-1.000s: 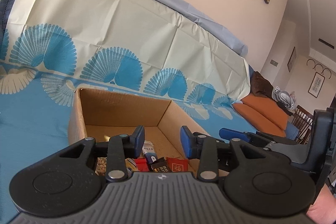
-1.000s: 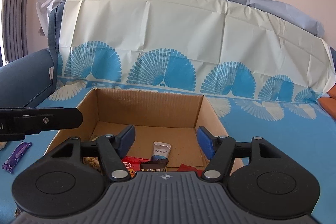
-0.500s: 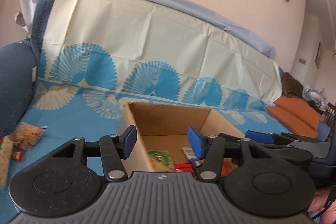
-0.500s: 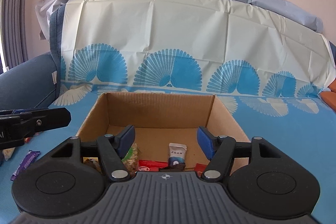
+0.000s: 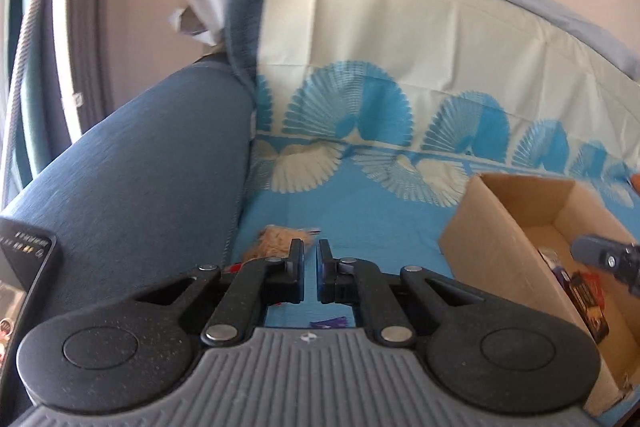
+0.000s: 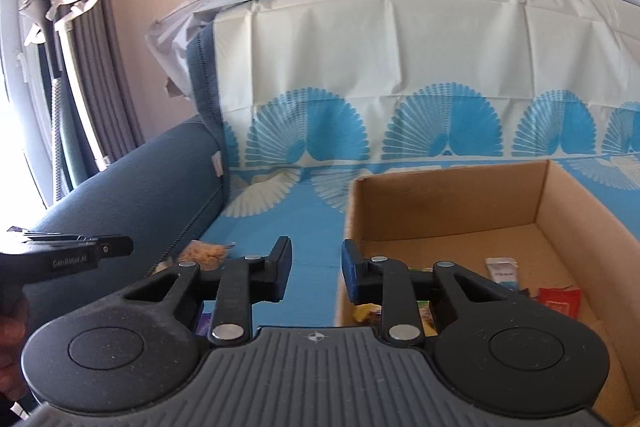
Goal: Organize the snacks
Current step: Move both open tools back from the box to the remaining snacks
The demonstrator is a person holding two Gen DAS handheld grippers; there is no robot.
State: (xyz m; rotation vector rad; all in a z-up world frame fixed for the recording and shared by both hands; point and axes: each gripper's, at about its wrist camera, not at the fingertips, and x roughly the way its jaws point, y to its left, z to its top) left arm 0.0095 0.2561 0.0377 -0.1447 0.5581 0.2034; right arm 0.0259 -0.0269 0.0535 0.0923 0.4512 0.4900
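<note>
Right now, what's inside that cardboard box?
The cardboard box holds a white sachet, a red packet and a yellow-green wrapper; the right tool covers the near corner.

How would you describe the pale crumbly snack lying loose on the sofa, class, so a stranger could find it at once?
Start at the dark blue sofa armrest and drop to the bright blue patterned cover on the seat beside it. The tan, grainy puffed snack in clear wrapping lies there near the armrest's base, outside the brown cardboard box. Unlike the glossy purple wrapper nearer the camera, it looks lumpy and oat-coloured.
</note>
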